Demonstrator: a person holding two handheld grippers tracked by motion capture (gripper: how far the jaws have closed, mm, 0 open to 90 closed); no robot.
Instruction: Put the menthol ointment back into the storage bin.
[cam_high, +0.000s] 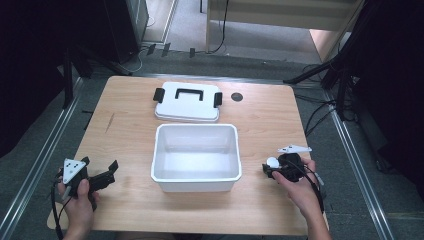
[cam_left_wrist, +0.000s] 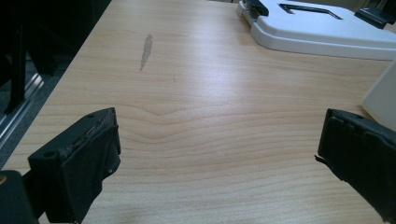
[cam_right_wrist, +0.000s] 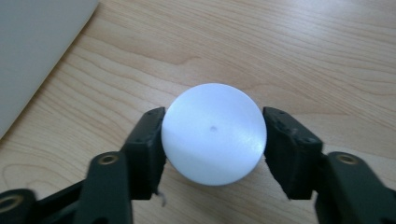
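The right gripper's (cam_right_wrist: 214, 140) fingers (cam_right_wrist: 149, 149) clamp a white ball (cam_right_wrist: 214, 134) near the white tub (cam_high: 196, 155). The left gripper's (cam_left_wrist: 219, 154) fingers (cam_left_wrist: 88, 158) are spread wide over the bare surface (cam_left_wrist: 210, 107).

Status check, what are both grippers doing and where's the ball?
Left gripper open, empty, left of white bin. Right gripper shut on white ball, right of bin. Lid lies behind bin; bin mouth clear.

Lab-like recording space, wooden table (cam_high: 130, 125) on metal floor rails (cam_high: 40, 160), black stands (cam_high: 67, 75), trailing cables (cam_high: 315, 115)
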